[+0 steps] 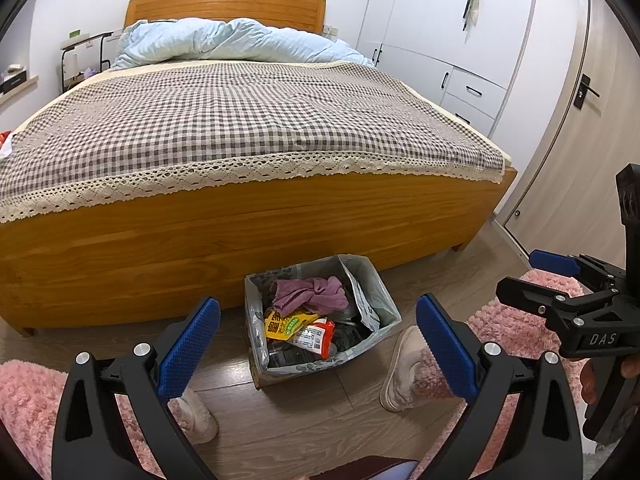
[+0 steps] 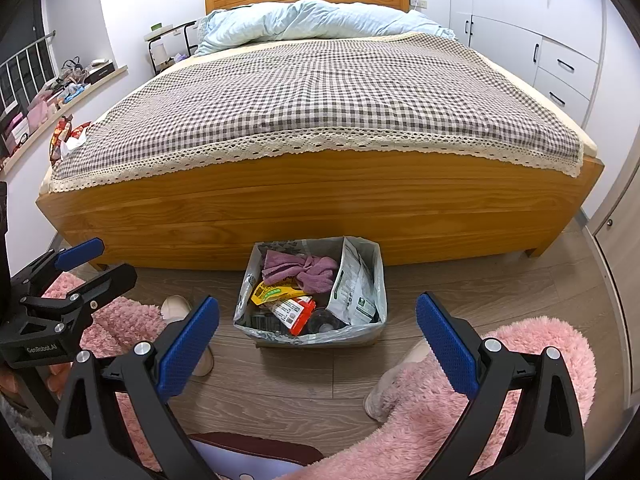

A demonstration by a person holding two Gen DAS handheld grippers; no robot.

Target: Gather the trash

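Two empty grippers, left gripper (image 1: 318,344) and right gripper (image 2: 318,342), both spread above one lined trash box (image 2: 378,276).

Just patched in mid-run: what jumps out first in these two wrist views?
The big wooden bed with its checked cover fills the middle. At its foot on the floor sits the lined trash box, already holding a purple cloth and snack wrappers. Both the left gripper and the right gripper hang open and empty before it; red litter lies by the bed's far left edge.
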